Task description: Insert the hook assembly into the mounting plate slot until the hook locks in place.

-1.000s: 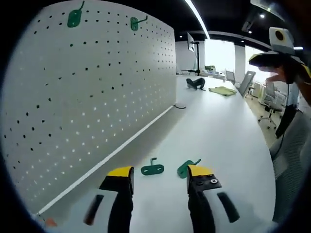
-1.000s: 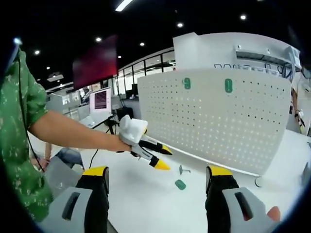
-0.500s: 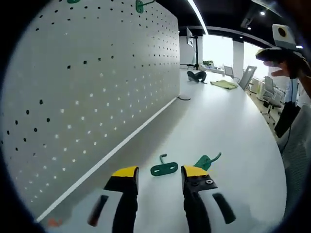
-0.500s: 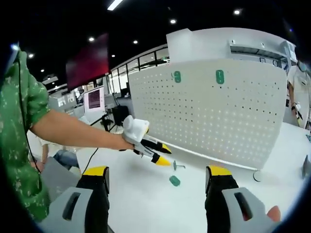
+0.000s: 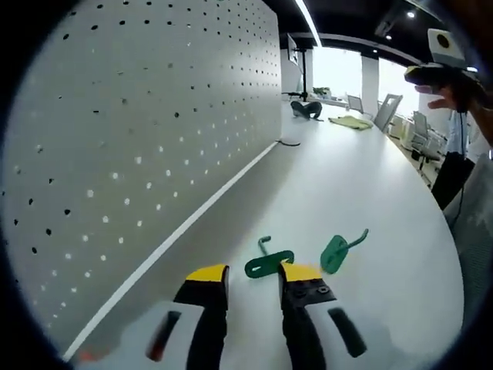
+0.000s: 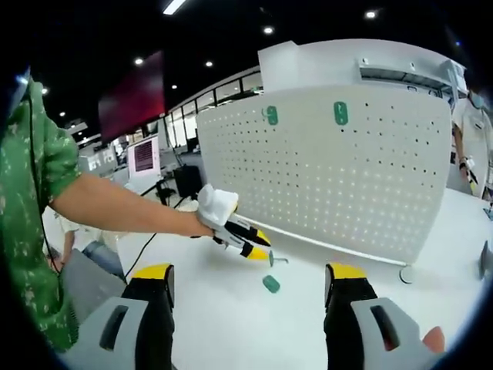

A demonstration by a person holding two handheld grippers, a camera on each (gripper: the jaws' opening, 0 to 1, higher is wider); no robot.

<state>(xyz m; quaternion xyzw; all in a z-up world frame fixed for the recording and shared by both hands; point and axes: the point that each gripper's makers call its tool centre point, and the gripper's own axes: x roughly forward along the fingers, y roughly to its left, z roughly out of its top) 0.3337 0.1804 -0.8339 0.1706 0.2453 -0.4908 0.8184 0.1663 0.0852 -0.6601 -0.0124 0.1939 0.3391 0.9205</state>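
Glossy green hooks [image 5: 269, 264], matt pegboard [image 5: 139, 131]

White table [image 5: 362, 185] carries two green hooks: one flat hook [image 5: 269, 264] near the pegboard [image 5: 139, 139], another hook [image 5: 337, 250] just beside it; the pegboard stands along the table's edge.

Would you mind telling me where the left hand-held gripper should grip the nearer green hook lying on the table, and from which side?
Probably by its flat oval plate. The nearer green hook lies plate-down on the white table, bent prong rising at its far end. The left hand-held gripper, open, already straddles it, so come straight ahead and low, closing across the plate's narrow width, clear of the other hook.
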